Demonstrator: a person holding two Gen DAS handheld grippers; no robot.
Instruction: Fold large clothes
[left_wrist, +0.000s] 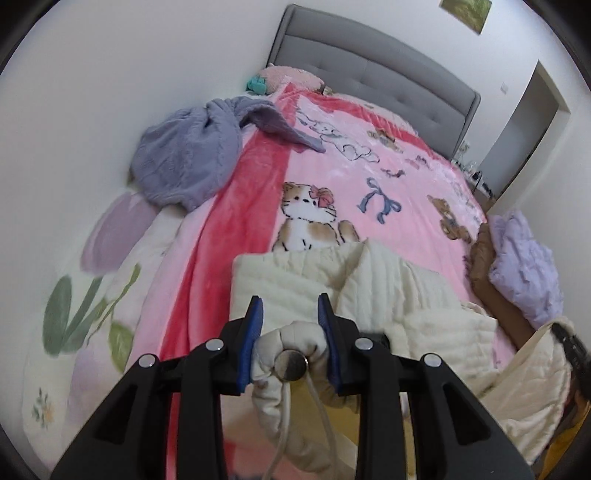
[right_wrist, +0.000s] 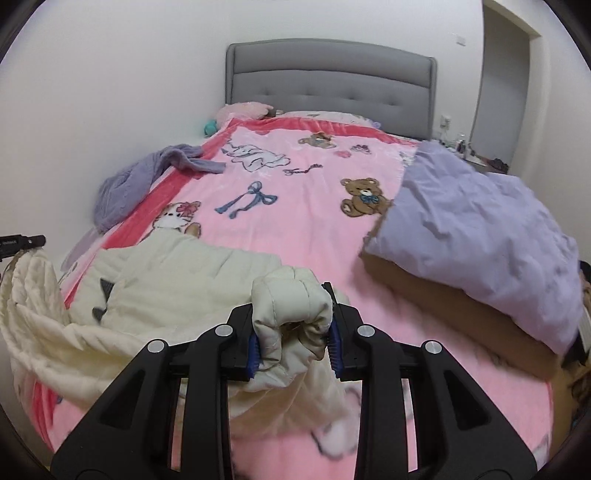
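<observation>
A cream quilted jacket (left_wrist: 399, 295) lies bunched at the near end of a bed with a pink cartoon blanket (left_wrist: 332, 166). My left gripper (left_wrist: 290, 314) is shut on a puffy edge of the jacket that carries a metal snap button (left_wrist: 291, 363). My right gripper (right_wrist: 293, 306) is shut on another rolled edge of the same jacket (right_wrist: 166, 273). The jacket hangs between both grippers, partly resting on the pink blanket (right_wrist: 295, 206). The tip of the left gripper shows at the left edge of the right wrist view (right_wrist: 22, 242).
A grey-purple garment (left_wrist: 188, 155) lies crumpled at the bed's left edge by the wall. A folded lilac (right_wrist: 480, 236) and brown (right_wrist: 461, 314) pile sits on the bed's right side. A grey headboard (right_wrist: 332, 77) stands at the far end. A doorway (left_wrist: 528, 125) is at the right.
</observation>
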